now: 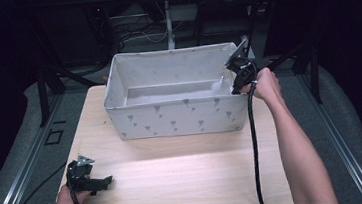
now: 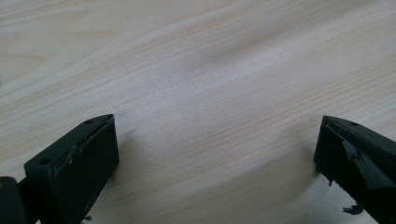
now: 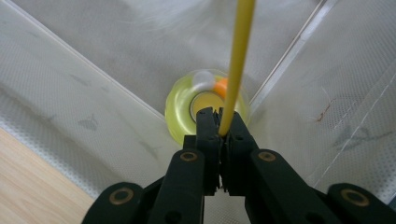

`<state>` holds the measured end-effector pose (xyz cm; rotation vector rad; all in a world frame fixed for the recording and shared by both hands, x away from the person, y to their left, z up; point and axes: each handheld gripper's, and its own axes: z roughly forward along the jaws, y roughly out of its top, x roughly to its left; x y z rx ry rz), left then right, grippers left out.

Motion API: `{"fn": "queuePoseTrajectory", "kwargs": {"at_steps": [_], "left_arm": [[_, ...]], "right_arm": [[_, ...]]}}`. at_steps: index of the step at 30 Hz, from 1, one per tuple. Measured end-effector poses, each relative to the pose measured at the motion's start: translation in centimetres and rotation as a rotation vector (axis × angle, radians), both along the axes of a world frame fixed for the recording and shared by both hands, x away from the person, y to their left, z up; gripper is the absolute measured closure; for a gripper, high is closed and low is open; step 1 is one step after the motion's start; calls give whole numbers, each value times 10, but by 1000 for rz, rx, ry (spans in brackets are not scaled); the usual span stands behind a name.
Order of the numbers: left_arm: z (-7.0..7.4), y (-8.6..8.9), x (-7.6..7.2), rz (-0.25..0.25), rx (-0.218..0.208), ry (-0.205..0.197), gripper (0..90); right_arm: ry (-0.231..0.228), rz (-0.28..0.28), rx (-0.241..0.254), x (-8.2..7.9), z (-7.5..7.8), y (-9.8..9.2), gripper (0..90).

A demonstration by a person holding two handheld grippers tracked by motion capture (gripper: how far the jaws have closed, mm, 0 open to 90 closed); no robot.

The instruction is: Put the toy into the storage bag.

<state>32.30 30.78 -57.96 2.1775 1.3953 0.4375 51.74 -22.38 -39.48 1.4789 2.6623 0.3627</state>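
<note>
1. Table: pale wood, visible grain, matt, smooth.
2. Bin: grey cloth w/ small printed motifs; liner is fine mesh weave, matt.
3. Toy: translucent yellow plastic, glossy; yellow strap smooth.
4. Right gripper: black matt plastic, brass-look rivets.

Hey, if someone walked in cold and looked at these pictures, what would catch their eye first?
The pale fabric bin with small printed motifs, at the far middle of the wooden table. At its right corner the right gripper is shut on a thin yellow strap, with a round yellow-green object hanging below it inside the bin. The left gripper rests open near the table's front left corner.
</note>
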Motion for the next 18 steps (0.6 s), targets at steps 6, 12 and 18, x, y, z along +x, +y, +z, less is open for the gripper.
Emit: {"fn": "queuePoseTrajectory", "kwargs": {"at_steps": [6, 12, 18], "left_arm": [[0, 0, 0, 1, 0, 2, 0], [0, 0, 0, 0, 0, 1, 0], [0, 0, 0, 1, 0, 2, 0]], "right_arm": [[-26, -1, 31, -5, 13, -2, 763], [-88, -3, 84, -13, 38, -7, 570], [-145, 9, 111, -29, 68, -6, 370]]}}
